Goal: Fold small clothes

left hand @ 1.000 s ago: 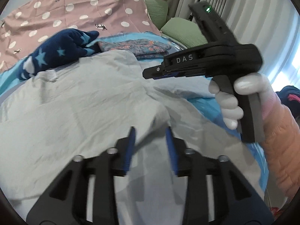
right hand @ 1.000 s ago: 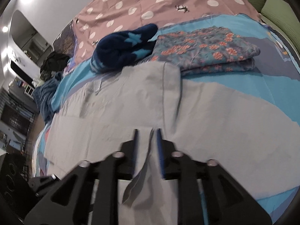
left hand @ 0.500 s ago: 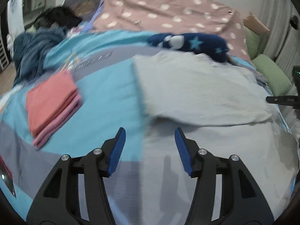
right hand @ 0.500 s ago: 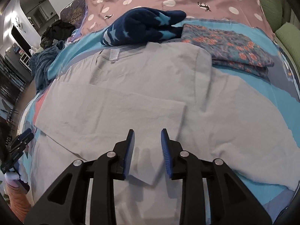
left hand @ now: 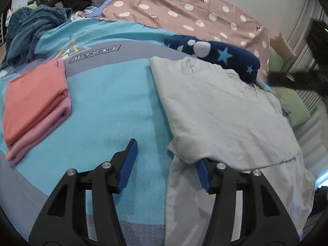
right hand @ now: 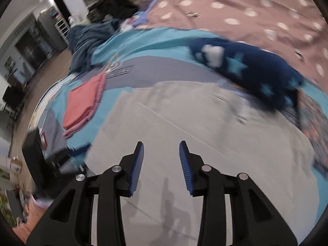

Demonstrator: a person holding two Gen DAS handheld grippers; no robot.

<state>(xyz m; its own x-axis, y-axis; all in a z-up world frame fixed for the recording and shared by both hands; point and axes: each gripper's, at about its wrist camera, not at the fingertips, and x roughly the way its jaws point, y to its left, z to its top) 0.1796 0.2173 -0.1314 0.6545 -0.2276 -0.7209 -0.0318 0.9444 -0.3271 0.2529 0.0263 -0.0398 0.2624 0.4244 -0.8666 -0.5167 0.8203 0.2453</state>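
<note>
A light grey garment (left hand: 221,110) lies on the blue bedspread, with one side folded over onto itself. It also shows in the right wrist view (right hand: 205,127). My left gripper (left hand: 166,162) is open at the garment's near left corner; a fold of grey cloth hangs over its right finger (left hand: 202,173). My right gripper (right hand: 161,164) is open and empty, just above the grey garment's middle. The left gripper's body shows at the left edge of the right wrist view (right hand: 39,160).
A folded coral and pink stack (left hand: 34,102) lies at the left. A navy star-patterned garment (left hand: 223,55) lies behind the grey one. A floral folded garment (right hand: 313,119) is at the right. A dotted mauve blanket (left hand: 184,6), green pillows (left hand: 291,100) and a blue clothes heap (left hand: 30,30) lie beyond.
Both grippers have opened; the right one let go of the grey cloth after folding it over. The left gripper has swung left to the garment's left edge. The right view is blurred by motion.
</note>
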